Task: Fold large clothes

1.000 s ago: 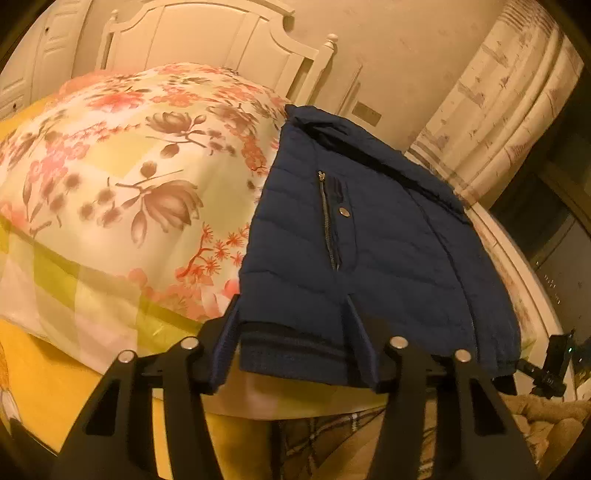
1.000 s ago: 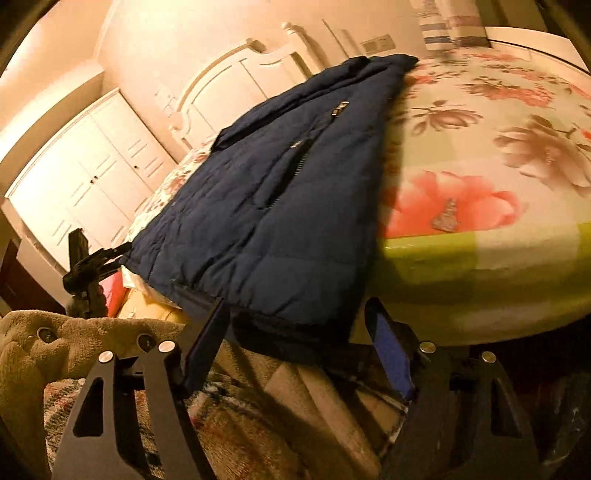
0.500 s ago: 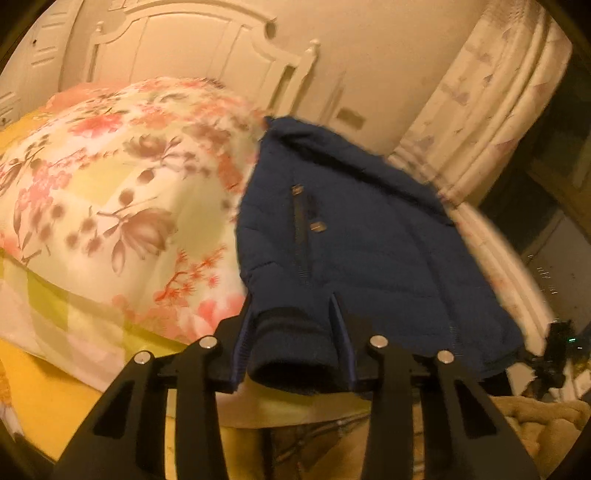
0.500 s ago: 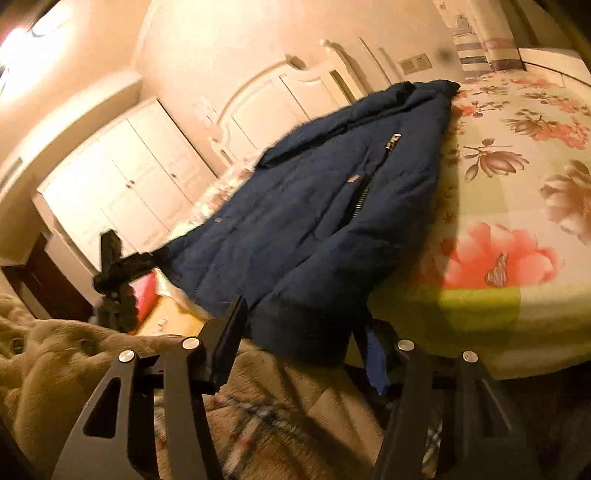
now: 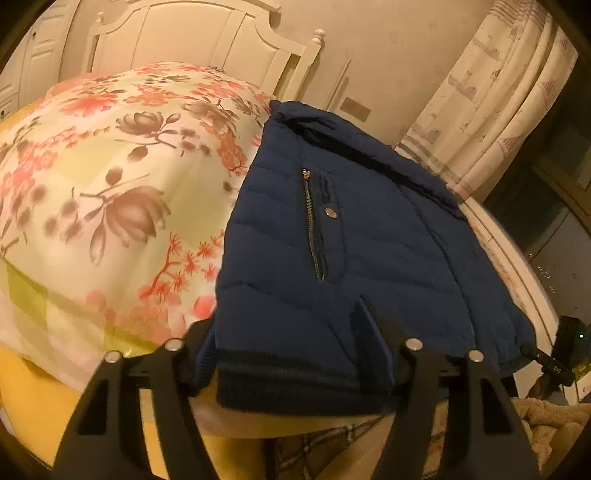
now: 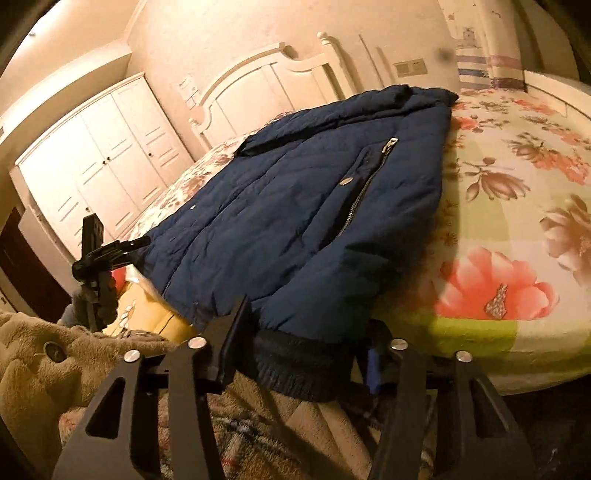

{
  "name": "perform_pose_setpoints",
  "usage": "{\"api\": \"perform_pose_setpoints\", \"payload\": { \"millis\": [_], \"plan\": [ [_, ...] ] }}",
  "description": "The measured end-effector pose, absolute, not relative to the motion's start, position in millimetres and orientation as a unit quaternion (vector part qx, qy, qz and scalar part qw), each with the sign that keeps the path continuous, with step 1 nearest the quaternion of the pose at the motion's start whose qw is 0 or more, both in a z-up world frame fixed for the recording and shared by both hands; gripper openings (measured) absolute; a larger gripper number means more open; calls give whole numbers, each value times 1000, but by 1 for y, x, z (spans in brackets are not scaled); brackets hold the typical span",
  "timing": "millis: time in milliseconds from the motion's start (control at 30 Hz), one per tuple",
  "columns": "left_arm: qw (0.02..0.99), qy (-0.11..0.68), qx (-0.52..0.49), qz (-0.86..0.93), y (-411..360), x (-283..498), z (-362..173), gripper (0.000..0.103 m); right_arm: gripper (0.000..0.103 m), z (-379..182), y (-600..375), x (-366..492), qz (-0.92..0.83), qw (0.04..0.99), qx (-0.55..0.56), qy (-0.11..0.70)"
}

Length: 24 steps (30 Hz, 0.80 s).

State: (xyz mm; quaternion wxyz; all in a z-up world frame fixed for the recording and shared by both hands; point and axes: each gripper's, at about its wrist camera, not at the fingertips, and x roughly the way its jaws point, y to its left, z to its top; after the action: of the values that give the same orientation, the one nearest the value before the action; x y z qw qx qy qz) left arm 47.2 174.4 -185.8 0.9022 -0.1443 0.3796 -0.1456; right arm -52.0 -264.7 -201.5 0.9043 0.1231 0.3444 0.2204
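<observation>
A navy padded jacket (image 5: 332,240) lies folded lengthwise on the bed, its ribbed hem hanging over the near edge. My left gripper (image 5: 290,347) straddles the hem's left corner. Its jaws are opening and the hem lies flat between them, not squeezed. In the right wrist view the jacket (image 6: 295,206) runs away towards the headboard. My right gripper (image 6: 303,347) is at the hem's right corner. Its jaws are closing and the ribbed hem is bunched between the pads. The left gripper (image 6: 99,254) also shows there, at the jacket's far corner.
A floral cover (image 5: 110,184) spreads over the bed on both sides of the jacket. A white headboard (image 5: 207,33) and curtain (image 5: 498,103) stand behind. White wardrobe doors (image 6: 92,158) line the left wall. A person's fuzzy beige sleeve (image 6: 37,369) and plaid trousers (image 6: 258,424) are close below.
The left jaws squeezed the hem into a bunch, then widened so it lies flat again. The right jaws narrowed from wide apart onto the hem, and the right view rolled.
</observation>
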Motion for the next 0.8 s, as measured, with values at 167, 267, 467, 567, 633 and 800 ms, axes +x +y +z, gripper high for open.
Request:
{"api": "perform_pose_setpoints", "payload": {
  "millis": [167,267,467,567,633,800],
  "plan": [
    [901,375,-156,-151,174,47,-184,23,32,-199,-256,-53,191,917,87,340],
    [898,357,-193,-169,180,40,-175,18,23,-194,-266,-58,198,920,123,314],
    [895,298,-228,-243,169,18,-120,16,21,-150,-294,-76,223,930,198,215],
    [896,271,-218,-277,163,-6,-87,16,21,-122,-314,-99,238,931,228,158],
    [899,247,-209,-296,164,-28,-62,17,21,-102,-325,-119,244,934,230,126],
    [892,175,-233,-346,184,-79,-3,19,21,-30,-330,-180,261,949,172,39]
  ]
}}
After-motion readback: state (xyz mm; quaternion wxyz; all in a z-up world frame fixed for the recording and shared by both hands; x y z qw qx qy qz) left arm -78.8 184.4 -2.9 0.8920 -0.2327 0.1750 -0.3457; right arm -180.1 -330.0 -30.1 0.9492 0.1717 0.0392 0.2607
